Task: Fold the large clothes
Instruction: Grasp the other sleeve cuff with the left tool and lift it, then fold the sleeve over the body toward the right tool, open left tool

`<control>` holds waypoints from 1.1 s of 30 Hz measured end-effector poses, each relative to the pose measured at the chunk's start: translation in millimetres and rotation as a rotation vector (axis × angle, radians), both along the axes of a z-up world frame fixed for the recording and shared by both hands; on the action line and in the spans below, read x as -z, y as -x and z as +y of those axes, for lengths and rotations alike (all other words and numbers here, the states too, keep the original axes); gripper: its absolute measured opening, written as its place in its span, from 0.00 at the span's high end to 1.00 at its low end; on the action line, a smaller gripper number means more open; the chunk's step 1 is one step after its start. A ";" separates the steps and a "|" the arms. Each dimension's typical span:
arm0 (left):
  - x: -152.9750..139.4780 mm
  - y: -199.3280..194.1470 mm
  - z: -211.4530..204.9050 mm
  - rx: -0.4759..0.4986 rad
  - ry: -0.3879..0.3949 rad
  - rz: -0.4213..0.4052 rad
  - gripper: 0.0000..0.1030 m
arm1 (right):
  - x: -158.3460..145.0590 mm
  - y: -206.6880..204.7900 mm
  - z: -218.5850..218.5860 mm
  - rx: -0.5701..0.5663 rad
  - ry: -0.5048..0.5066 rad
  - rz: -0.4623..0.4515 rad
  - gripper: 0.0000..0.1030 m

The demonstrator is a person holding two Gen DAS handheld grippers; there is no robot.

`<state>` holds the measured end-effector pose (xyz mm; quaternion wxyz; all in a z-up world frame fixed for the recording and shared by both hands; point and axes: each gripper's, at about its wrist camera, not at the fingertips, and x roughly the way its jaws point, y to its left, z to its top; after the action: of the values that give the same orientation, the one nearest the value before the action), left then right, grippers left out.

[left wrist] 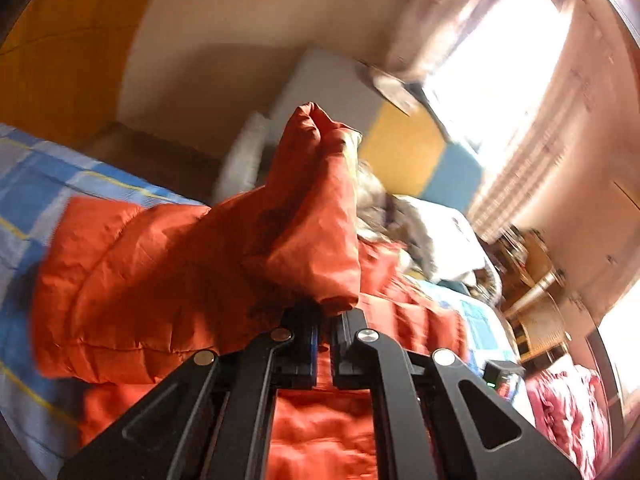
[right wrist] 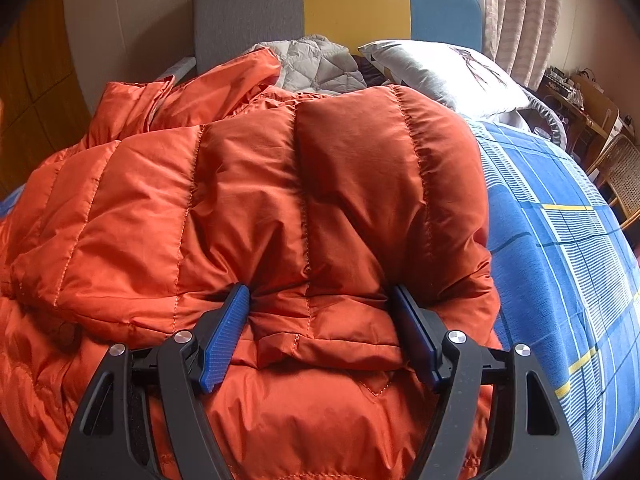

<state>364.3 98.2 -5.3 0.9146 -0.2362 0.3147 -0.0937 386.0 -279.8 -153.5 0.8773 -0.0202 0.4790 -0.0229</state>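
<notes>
An orange puffer jacket (right wrist: pixel 248 200) lies spread on the bed. In the left wrist view, my left gripper (left wrist: pixel 326 320) is shut on a sleeve or corner of the jacket (left wrist: pixel 312 200), which stands lifted in a puffy peak above the rest of the garment. This view is tilted and motion-blurred. In the right wrist view, my right gripper (right wrist: pixel 320 316) points down onto a folded quilted section. Its blue pads (right wrist: pixel 224 328) stand wide apart and press into the bunched fabric on both sides.
A blue plaid bedsheet (right wrist: pixel 560 240) shows to the right of the jacket. A white pillow (right wrist: pixel 444 72) and grey quilt (right wrist: pixel 320 60) lie by the grey, yellow and blue headboard (right wrist: pixel 344 0). Wooden furniture and a wicker chair (right wrist: pixel 620 172) stand at right, beside curtains.
</notes>
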 end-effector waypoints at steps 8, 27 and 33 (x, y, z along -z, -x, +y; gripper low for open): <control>5.9 -24.1 -90.5 0.190 0.014 0.026 0.97 | 1.1 -0.5 -1.7 0.001 -0.023 -0.003 0.30; 73.2 -54.1 -165.8 0.400 0.035 0.193 0.95 | 1.9 0.9 -5.6 0.003 -0.061 -0.012 0.30; 85.9 -56.4 -165.2 0.412 0.058 0.225 0.91 | 1.5 1.6 -5.2 0.003 -0.054 -0.011 0.30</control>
<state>420.8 -67.0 -91.2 0.8281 -0.2023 0.4531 -0.2608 384.4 -285.0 -155.0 0.8802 0.0042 0.4745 -0.0112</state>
